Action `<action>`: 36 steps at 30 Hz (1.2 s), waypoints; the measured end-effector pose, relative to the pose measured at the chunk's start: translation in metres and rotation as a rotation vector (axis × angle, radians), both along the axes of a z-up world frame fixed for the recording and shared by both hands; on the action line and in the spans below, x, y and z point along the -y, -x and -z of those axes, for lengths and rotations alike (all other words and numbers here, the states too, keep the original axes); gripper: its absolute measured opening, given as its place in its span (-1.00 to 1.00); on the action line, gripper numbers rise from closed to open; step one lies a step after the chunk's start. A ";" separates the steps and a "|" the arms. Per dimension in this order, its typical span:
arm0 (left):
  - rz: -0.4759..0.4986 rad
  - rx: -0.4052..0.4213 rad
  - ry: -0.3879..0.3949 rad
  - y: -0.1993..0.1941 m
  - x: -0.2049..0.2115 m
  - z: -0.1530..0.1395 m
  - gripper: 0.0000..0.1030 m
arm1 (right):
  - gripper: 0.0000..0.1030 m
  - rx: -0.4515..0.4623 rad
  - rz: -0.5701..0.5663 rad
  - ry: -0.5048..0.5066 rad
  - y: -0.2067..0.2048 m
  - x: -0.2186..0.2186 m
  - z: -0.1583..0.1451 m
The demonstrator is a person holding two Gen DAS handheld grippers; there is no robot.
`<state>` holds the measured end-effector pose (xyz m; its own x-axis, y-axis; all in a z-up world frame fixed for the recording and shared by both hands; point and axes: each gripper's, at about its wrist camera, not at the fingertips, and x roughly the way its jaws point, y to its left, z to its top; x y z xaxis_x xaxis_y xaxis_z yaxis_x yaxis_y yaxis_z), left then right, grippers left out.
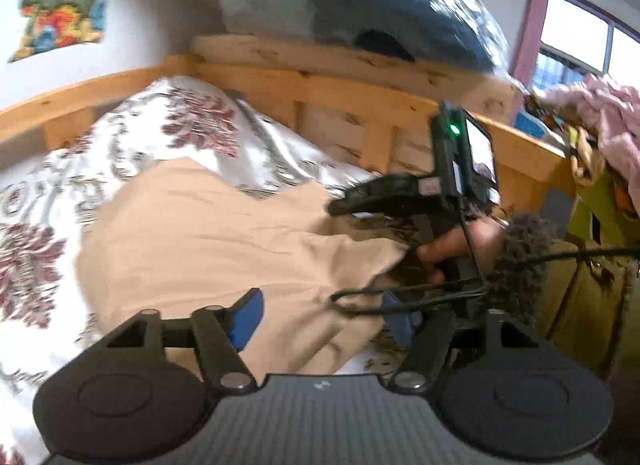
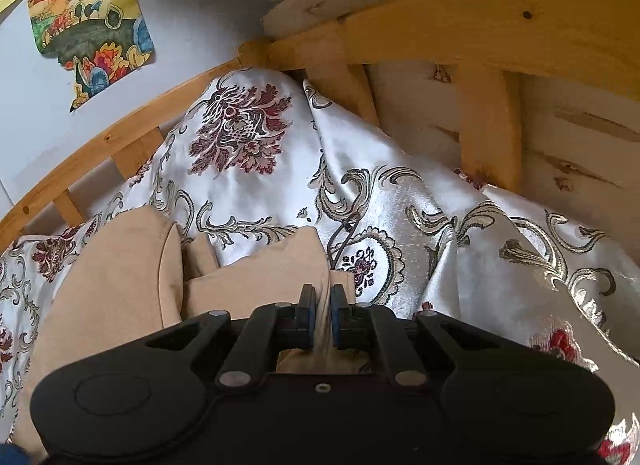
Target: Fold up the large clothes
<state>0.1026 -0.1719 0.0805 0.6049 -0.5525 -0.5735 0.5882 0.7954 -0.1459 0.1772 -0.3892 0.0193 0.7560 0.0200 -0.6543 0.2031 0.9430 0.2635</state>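
Note:
A large tan garment (image 1: 224, 241) lies on a white floral bedspread (image 1: 168, 137). My left gripper (image 1: 320, 317) is open, its blue pads wide apart just above the garment's near part. The other gripper (image 1: 400, 197), held in a hand, shows at the right of the left wrist view, at the garment's right edge. In the right wrist view my right gripper (image 2: 322, 307) is shut on a fold of the tan garment (image 2: 116, 277), with fabric pinched between the blue pads. The rest of the garment spreads to the left.
A wooden bed frame (image 1: 352, 89) runs along the far side and also shows in the right wrist view (image 2: 480, 25). Bundled bedding (image 1: 360, 1) sits on top of it. A pile of pink and green clothes (image 1: 600, 145) is at the right. A colourful picture (image 2: 92, 29) hangs on the wall.

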 end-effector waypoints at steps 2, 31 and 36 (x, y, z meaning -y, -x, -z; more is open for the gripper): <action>-0.054 0.009 0.008 0.002 -0.016 -0.003 0.60 | -0.85 -0.003 0.007 0.016 0.001 -0.002 -0.001; -0.395 -0.368 0.142 -0.053 -0.075 0.071 0.51 | -0.24 0.323 -0.261 0.153 0.017 -0.061 -0.042; -0.391 -0.361 0.118 -0.056 -0.069 0.075 0.57 | -0.32 0.335 -0.515 0.098 -0.025 -0.102 -0.031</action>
<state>0.1583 -0.1025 0.0056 0.5543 -0.3990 -0.7305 0.1476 0.9108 -0.3855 0.2025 -0.2872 0.0505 0.8298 0.3887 -0.4004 -0.3630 0.9209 0.1419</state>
